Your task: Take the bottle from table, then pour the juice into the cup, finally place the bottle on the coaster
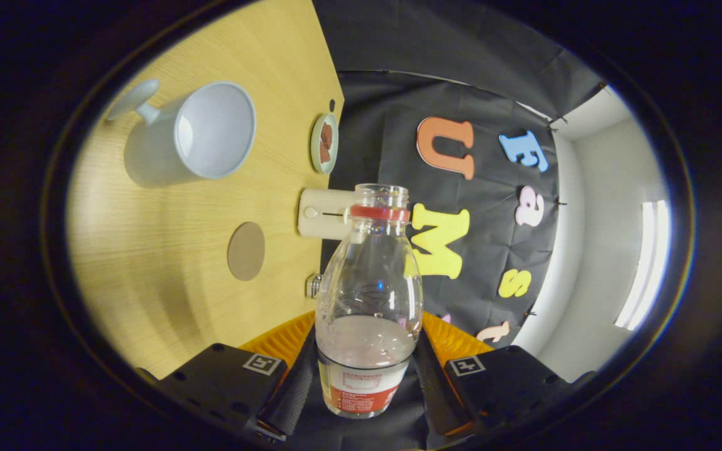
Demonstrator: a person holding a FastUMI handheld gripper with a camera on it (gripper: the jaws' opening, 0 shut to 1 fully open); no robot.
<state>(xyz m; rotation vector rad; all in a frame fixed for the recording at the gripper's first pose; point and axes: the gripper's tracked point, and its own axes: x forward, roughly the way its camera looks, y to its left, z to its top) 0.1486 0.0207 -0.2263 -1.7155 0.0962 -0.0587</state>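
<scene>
Pretty bright overall, light's coming from a strip lamp (646, 263) way out beyond the gripper (364, 376) fingers. Cup (201, 131) throws a soft shadow on the table (167, 263). Heavy fisheye bending at the rim, bottle (368, 294) glints a bit.

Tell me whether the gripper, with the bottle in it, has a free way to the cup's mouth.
Probably yes. The gripper is shut on the open bottle, both fingers pressing its sides. Only bare table lies between it and the cup, whose open mouth faces this way; the coaster lies flat.
</scene>
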